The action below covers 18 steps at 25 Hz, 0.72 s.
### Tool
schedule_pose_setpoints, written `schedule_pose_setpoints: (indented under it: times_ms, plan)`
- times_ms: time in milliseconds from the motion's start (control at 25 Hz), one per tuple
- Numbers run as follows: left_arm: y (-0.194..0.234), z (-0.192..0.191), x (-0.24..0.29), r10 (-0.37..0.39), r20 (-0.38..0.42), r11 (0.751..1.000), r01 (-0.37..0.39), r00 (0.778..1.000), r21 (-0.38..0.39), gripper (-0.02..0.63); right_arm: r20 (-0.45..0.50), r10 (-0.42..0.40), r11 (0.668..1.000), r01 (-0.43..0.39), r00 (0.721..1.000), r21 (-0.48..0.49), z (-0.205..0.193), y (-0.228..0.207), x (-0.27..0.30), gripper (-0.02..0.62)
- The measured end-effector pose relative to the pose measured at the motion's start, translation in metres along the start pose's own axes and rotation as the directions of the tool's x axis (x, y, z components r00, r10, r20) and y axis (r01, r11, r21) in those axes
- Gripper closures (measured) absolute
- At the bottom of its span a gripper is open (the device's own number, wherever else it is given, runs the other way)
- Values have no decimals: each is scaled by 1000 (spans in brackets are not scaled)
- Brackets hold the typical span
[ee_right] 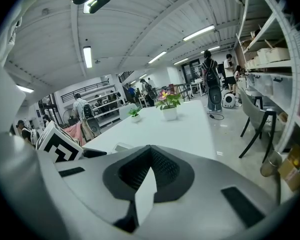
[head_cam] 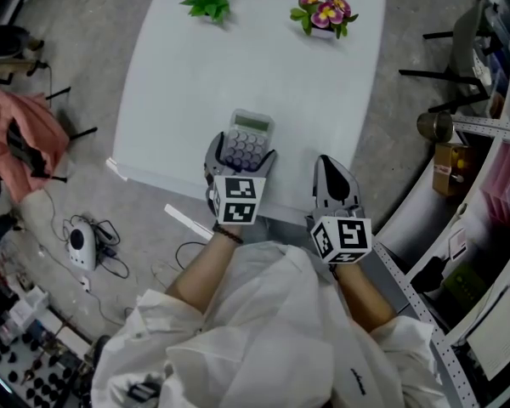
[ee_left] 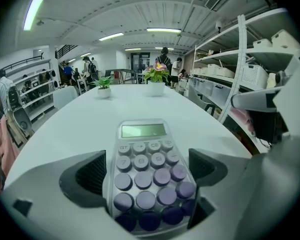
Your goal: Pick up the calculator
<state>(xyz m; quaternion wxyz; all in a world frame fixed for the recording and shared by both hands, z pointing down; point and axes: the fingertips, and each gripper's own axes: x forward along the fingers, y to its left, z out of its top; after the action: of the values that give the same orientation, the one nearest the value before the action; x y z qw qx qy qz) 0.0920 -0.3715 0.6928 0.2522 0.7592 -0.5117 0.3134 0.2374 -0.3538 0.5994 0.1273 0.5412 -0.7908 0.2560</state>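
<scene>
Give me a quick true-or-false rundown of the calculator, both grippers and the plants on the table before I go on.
1. The calculator sits between the jaws of the left gripper. True.
2. The right gripper also holds the calculator. False: its jaws are together with nothing between them, and it is off to the side at the near edge of the table.
3. A leafy plant and a flowering plant stand at the far end of the table. True.
4. The calculator's display faces the person's end. False: the display is at the end toward the plants, and the keys are nearer the person.
5. In the head view the flowering plant is left of the leafy plant. False: it is on the right.
</scene>
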Motion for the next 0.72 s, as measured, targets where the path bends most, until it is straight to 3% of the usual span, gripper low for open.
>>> schedule_pose_setpoints:
  times_ms: [400,720]
  plan:
    - [-4,-8,8,-8,-83,1000,7,997,-14,115,-6,-3,1000,4,1000,19,-10,0,-6,578]
    - [-1,-5,8,-2,-64,1000,1,998,-11,115,6,-16,999,16,1000,29,-10,1,-11,578]
